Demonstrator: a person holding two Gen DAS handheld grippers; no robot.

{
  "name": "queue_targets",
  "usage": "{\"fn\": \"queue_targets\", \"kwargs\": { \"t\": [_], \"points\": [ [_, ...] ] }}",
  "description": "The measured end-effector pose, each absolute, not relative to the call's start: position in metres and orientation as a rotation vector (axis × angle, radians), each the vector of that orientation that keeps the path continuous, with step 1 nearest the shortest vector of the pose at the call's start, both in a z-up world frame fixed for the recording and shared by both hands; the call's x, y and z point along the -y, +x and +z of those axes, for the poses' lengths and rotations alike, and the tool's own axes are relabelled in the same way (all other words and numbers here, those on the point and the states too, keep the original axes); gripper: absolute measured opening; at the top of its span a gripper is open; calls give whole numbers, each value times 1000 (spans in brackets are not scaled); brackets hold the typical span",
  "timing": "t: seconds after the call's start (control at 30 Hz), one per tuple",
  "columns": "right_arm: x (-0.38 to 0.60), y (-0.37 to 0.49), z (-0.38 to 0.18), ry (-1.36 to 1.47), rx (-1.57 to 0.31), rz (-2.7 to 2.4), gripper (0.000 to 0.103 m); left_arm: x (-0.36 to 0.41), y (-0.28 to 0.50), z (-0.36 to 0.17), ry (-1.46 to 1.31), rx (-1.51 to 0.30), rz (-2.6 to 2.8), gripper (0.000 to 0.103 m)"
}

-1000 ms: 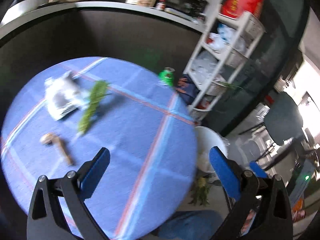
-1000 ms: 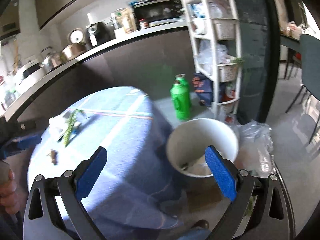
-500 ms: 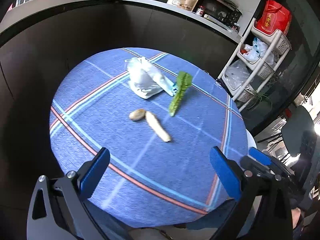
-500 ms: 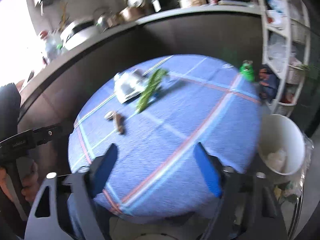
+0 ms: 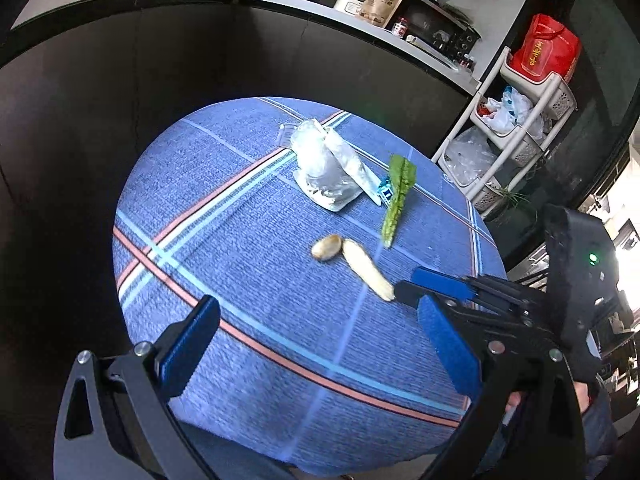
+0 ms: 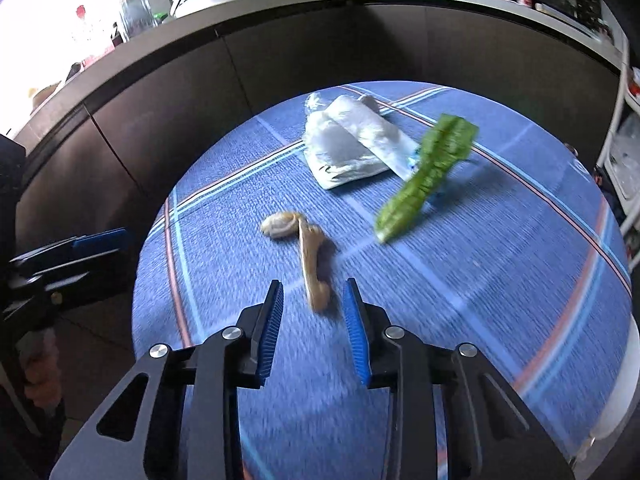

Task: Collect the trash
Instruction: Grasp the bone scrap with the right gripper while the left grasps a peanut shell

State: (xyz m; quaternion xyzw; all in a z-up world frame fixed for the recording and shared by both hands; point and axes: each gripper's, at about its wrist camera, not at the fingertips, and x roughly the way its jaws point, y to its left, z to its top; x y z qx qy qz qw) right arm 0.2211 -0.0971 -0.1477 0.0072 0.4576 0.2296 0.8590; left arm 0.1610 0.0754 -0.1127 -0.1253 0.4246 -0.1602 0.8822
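Note:
On the round blue checked tablecloth [image 5: 240, 280] lie a pale peel strip [image 5: 367, 269] with a brown scrap [image 5: 327, 247] at its far end, a green leaf [image 5: 397, 196] and a crumpled white plastic bag [image 5: 328, 168]. My right gripper [image 6: 314, 316] is open, narrowed, low over the table with the near end of the peel strip [image 6: 314, 272] just ahead of its jaws; it also shows in the left wrist view [image 5: 440, 284]. My left gripper [image 5: 320, 344] is wide open and empty above the near edge of the table.
A dark curved counter [image 5: 200, 40] wraps behind the table, with appliances on top. A white shelf rack [image 5: 516, 136] with bags stands at the right. A white bin rim [image 6: 630, 380] shows at the table's right edge in the right wrist view.
Both grippers swung from the bin side toward the table. The right gripper dropped low, narrowed its jaws and came up to the peel strip. The left gripper stayed wide open.

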Motion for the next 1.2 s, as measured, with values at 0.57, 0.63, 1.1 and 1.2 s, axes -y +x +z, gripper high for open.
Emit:
{"fn": "queue_targets", "kwargs": {
  "t": [0.57,0.63,1.1,1.2],
  "points": [
    [124,219,-155,56,-926,403,7,-29,236,-144,-37,-940,-474,41],
    [134,215,-152,70,-923,387,8,-20,241,-151,0,-962,-483,32],
    [139,212,-161,75,-945,368,8,5,255,-159,91,-986,-469,24],
    [139,213,-164,78,-950,367,8,7,253,-160,102,-978,-466,25]
  ]
}}
